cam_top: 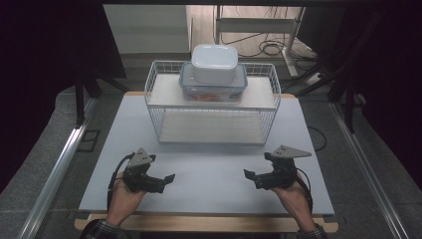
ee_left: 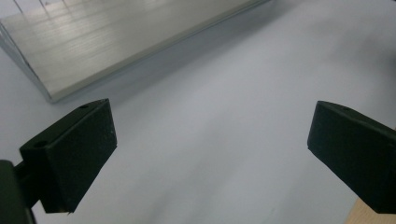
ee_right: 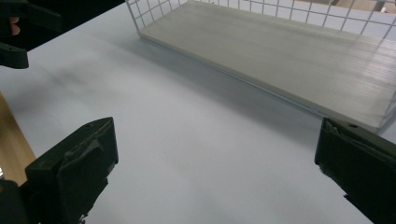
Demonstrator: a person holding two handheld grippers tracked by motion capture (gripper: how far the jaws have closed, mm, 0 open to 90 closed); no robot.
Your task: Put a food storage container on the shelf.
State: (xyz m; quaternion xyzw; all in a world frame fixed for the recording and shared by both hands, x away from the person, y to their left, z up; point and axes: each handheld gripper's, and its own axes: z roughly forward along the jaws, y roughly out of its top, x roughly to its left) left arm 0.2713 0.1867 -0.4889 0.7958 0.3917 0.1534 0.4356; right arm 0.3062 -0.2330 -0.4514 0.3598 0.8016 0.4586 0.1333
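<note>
Low over the surface (cam_top: 209,184), left tool (cam_top: 166,179) and right tool (cam_top: 249,175) wide, empty, tips turned inward; stacked containers (cam_top: 214,69) beyond on the wire rack (cam_top: 154,84).

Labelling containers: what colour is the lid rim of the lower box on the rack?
Blue, on the lower box; clearest in the high view.

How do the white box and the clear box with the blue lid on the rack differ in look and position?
The white box is opaque and plain white; the clear box lets reddish contents show through and has a blue-rimmed lid. The white box looks smaller in footprint, while the clear box is wider. The white box sits on top of the clear box, which rests on the upper shelf of the wire rack. Both are rounded rectangles.
</note>
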